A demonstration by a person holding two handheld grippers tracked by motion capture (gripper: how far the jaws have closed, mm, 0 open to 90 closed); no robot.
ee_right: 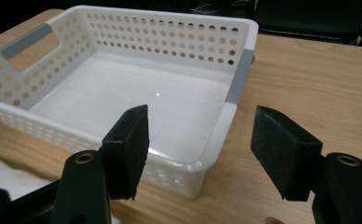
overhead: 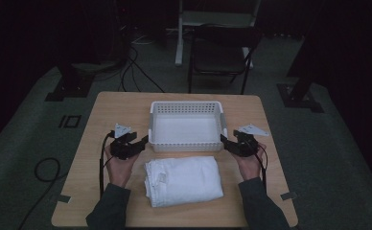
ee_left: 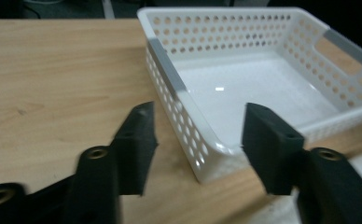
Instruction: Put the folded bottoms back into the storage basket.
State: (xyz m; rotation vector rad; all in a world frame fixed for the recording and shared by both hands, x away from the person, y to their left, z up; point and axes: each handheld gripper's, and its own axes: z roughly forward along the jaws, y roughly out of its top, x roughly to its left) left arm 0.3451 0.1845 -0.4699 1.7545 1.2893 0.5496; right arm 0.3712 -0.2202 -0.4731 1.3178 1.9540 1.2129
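Note:
An empty white perforated basket point(overhead: 186, 108) sits at the middle of the wooden table. In front of it lies a folded white towel point(overhead: 183, 181). My left gripper point(overhead: 143, 141) is open at the basket's near left corner point(ee_left: 207, 161), its jaws straddling that corner without touching. My right gripper point(overhead: 224, 140) is open at the near right corner point(ee_right: 202, 163), one jaw over the basket floor, the other outside the wall. The left gripper point(ee_left: 198, 133) and right gripper point(ee_right: 200, 140) hold nothing. A strip of towel point(ee_right: 2, 172) shows low in the right gripper view.
The wooden table point(overhead: 107, 110) has bare room left and right of the basket. Grey tape strips point(ee_left: 167, 70) mark the basket's rims. Behind the table stand a dark folding chair point(overhead: 220, 52) and cables point(overhead: 136, 72) on the floor.

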